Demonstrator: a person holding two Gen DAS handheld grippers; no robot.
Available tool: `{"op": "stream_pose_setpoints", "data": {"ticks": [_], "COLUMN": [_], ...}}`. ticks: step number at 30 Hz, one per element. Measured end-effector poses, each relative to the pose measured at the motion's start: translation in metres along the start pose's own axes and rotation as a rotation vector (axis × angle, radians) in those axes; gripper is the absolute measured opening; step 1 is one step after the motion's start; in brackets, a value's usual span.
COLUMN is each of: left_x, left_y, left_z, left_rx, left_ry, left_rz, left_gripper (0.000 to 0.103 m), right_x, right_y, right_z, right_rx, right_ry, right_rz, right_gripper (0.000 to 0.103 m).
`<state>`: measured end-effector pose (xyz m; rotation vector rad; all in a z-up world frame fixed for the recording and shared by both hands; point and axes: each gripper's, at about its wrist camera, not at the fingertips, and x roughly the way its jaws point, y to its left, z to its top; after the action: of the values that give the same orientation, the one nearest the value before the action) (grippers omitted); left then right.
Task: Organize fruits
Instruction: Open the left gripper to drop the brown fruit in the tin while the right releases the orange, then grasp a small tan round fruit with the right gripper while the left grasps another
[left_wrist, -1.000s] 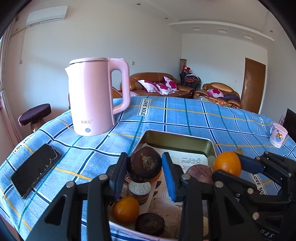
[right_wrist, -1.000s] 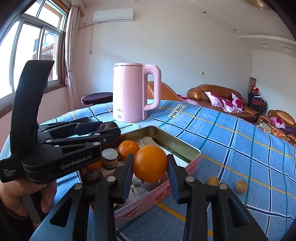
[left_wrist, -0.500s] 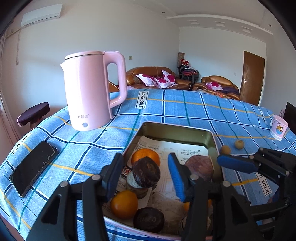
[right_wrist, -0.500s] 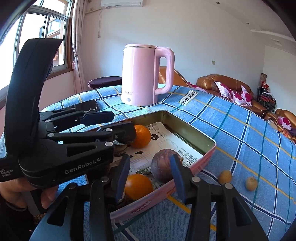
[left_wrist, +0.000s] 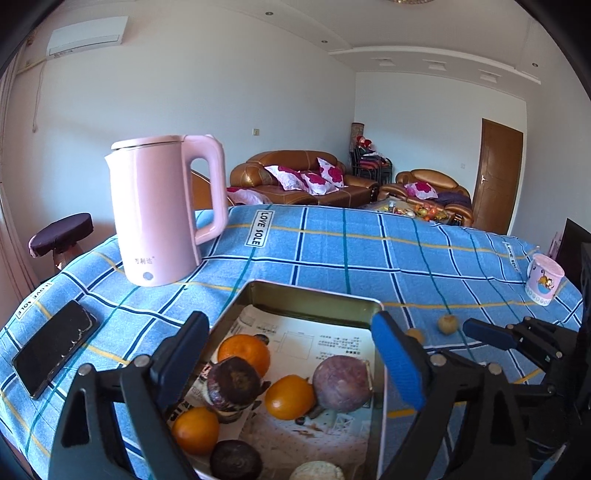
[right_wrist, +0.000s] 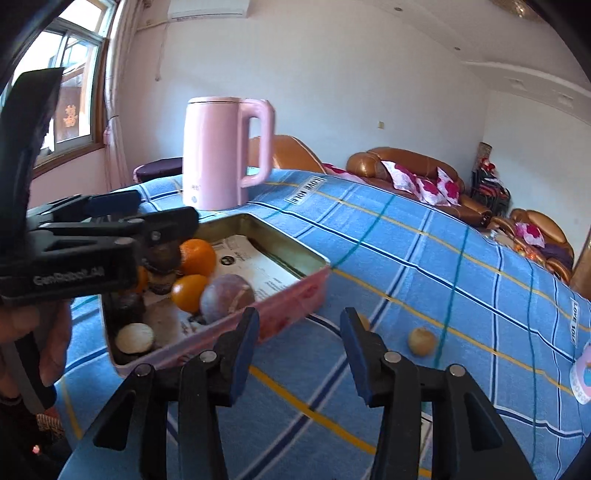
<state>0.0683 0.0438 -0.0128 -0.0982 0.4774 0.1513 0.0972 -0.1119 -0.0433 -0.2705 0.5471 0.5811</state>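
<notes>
A metal tin (left_wrist: 314, 295) lined with paper holds three oranges (left_wrist: 290, 397), a purple round fruit (left_wrist: 341, 382) and dark brown fruits (left_wrist: 232, 384). My left gripper (left_wrist: 291, 358) hovers over the tin. Its jaws are opening wide and nothing is between them; the dark fruit rests below on the pile. My right gripper (right_wrist: 299, 347) is open and empty, just outside the tin's pink side wall (right_wrist: 295, 306), over the cloth. Two small yellowish fruits lie on the cloth: one (right_wrist: 422, 341) to its right, one (right_wrist: 364, 321) half hidden behind the right finger.
A pink kettle (left_wrist: 162, 210) stands behind the tin on the left. A black phone (left_wrist: 51, 350) lies near the table's left edge, and a pink mug (left_wrist: 545, 278) stands at the far right. A blue checked cloth (right_wrist: 424, 258) covers the table.
The left gripper let the dark fruit go onto the pile in the tin, spread wide and drew back. The right gripper dropped its orange into the tin and swung right over the cloth.
</notes>
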Motion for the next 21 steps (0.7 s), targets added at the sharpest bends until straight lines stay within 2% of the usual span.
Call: {"op": "stream_pose_setpoints", "data": {"ticks": [3,5,7,15,17,19,21], "left_x": [0.005,0.008,0.012,0.033,0.033,0.034,0.032], "left_y": [-0.009,-0.013,-0.015,-0.014,-0.015,-0.017,-0.022], "left_z": [0.007,0.012,0.017,0.031,0.03,0.03,0.03], "left_rx": [-0.009,-0.006,-0.011,-0.036,-0.037,-0.034,-0.028], "left_ry": [0.006,0.004,0.015,0.063,0.064,0.067,0.06], "left_rz": [-0.002,0.006,0.013,0.008,0.005,-0.001,-0.008], "left_gripper": [0.092,0.093,0.095,0.096,0.096,0.096,0.096], "right_x": [0.013,0.025,0.034,0.066,0.077,0.085,0.08], "right_y": [-0.024,-0.033,-0.037,-0.036,-0.035,-0.037,-0.039], "right_z": [0.001,0.003,0.007,0.014,0.013,0.011,0.011], "right_rx": [0.064,0.096,0.106,0.11,0.112,0.126,0.135], "right_ry": [0.048,0.084,0.102,0.191,0.241,0.279,0.257], "right_rz": [-0.038,-0.033,-0.021,0.014,0.035,0.061,0.065], "right_gripper": [0.048,0.048,0.048,0.047,0.043,0.028,0.028]}}
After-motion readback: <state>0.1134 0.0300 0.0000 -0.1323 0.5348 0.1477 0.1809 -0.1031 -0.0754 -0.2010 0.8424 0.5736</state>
